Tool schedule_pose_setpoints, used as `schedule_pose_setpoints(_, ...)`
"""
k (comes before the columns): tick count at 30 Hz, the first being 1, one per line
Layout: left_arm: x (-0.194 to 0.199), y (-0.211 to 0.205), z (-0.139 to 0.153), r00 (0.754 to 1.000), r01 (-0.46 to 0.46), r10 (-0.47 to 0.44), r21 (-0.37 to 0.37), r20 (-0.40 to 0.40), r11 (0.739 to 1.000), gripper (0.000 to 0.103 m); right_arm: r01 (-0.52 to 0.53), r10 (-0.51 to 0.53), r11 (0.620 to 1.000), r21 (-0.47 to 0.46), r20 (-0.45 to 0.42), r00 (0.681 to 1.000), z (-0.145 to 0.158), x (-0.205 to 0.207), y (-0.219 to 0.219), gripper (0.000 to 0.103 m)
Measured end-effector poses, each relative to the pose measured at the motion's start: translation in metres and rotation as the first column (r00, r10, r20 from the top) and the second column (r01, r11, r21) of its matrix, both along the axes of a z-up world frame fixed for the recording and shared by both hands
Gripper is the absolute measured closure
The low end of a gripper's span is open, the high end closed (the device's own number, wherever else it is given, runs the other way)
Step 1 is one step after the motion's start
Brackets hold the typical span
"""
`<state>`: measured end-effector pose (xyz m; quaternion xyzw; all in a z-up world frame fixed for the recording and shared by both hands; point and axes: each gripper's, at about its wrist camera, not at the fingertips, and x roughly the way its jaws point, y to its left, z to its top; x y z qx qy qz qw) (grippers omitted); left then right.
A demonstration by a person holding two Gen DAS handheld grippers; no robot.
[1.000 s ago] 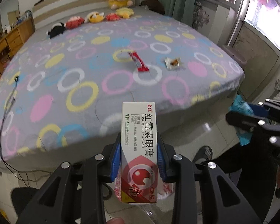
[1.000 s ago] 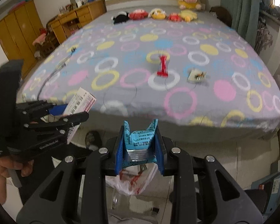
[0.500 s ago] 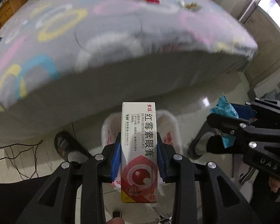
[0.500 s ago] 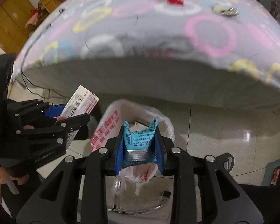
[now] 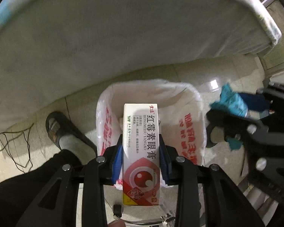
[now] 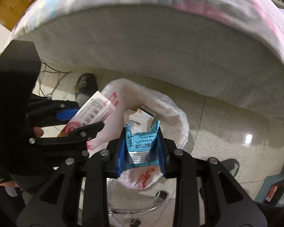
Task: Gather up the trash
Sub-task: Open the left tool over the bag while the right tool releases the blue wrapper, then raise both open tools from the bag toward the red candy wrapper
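Note:
My left gripper point(image 5: 141, 147) is shut on a white and red eye-ointment box point(image 5: 141, 143) and holds it over the open mouth of a white plastic trash bag point(image 5: 187, 126) with red print. My right gripper point(image 6: 141, 143) is shut on a crumpled blue wrapper point(image 6: 142, 140) above the same bag point(image 6: 172, 113). A white carton point(image 6: 140, 118) lies inside the bag. The right gripper with the blue wrapper point(image 5: 231, 102) shows at the right of the left wrist view. The left gripper with the box point(image 6: 89, 115) shows at the left of the right wrist view.
The grey side of the bed point(image 5: 123, 37) rises just behind the bag. A foot in a dark slipper point(image 5: 60, 128) stands left of the bag on the tiled floor. Black cables point(image 5: 17, 143) lie on the floor at the left. A blue box point(image 6: 274, 189) stands at the right.
Both grippers have tilted down from the bed top to the floor and come closer to the trash bag, each still holding its item.

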<state>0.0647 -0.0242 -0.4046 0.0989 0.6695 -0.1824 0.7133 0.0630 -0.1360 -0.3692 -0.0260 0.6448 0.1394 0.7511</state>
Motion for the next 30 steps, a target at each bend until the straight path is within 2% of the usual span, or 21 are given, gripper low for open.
schedule_pose_setpoints(3, -0.002, 0.000, -0.011, 1.000, 0.010, -0.010, 0.022, -0.001, 1.000, 0.070, -0.011, 0.011, 1.000, -0.007, -0.017, 1.000, -0.015, 0.007, -0.002, 0.075)
schedule_pose_setpoints(6, -0.003, -0.003, -0.019, 1.000, 0.012, -0.012, 0.007, -0.014, 1.000, 0.070, -0.020, 0.021, 1.000, 0.011, -0.027, 0.999, -0.027, 0.007, -0.003, 0.074)
schedule_pose_setpoints(15, 0.002, -0.001, -0.037, 0.999, 0.000, 0.001, 0.015, -0.051, 1.000, 0.070, -0.019, 0.020, 1.000, 0.017, -0.066, 0.998, -0.045, 0.003, -0.005, 0.072)
schedule_pose_setpoints(18, 0.003, -0.002, -0.038, 0.998, -0.006, 0.007, 0.013, -0.060, 1.000, 0.069, -0.011, 0.013, 0.999, 0.032, -0.063, 0.998, -0.046, 0.004, -0.007, 0.064)
schedule_pose_setpoints(19, 0.003, -0.002, -0.038, 0.998, -0.006, 0.007, 0.013, -0.058, 1.000, 0.068, -0.010, 0.013, 0.999, 0.035, -0.065, 0.998, -0.046, 0.004, -0.007, 0.057)
schedule_pose_setpoints(22, 0.004, 0.002, -0.044, 0.997, -0.018, 0.021, 0.032, -0.076, 0.999, 0.050, 0.022, -0.021, 1.000, 0.021, -0.067, 0.998, -0.051, 0.006, -0.015, 0.046)
schedule_pose_setpoints(23, 0.004, 0.004, -0.046, 0.996, -0.029, 0.031, 0.026, -0.084, 0.999, 0.038, 0.036, -0.034, 0.999, 0.029, -0.071, 0.997, -0.051, 0.006, -0.017, 0.040)
schedule_pose_setpoints(24, 0.004, 0.004, -0.045, 0.996, -0.029, 0.031, 0.023, -0.082, 0.999, 0.031, 0.041, -0.039, 0.999, 0.028, -0.069, 0.997, -0.050, 0.006, -0.019, 0.038)
schedule_pose_setpoints(30, 0.004, 0.002, -0.042, 0.998, -0.026, 0.027, 0.030, -0.055, 0.999, 0.023, 0.064, -0.063, 0.998, 0.016, -0.064, 0.996, -0.047, 0.006, -0.022, 0.038)
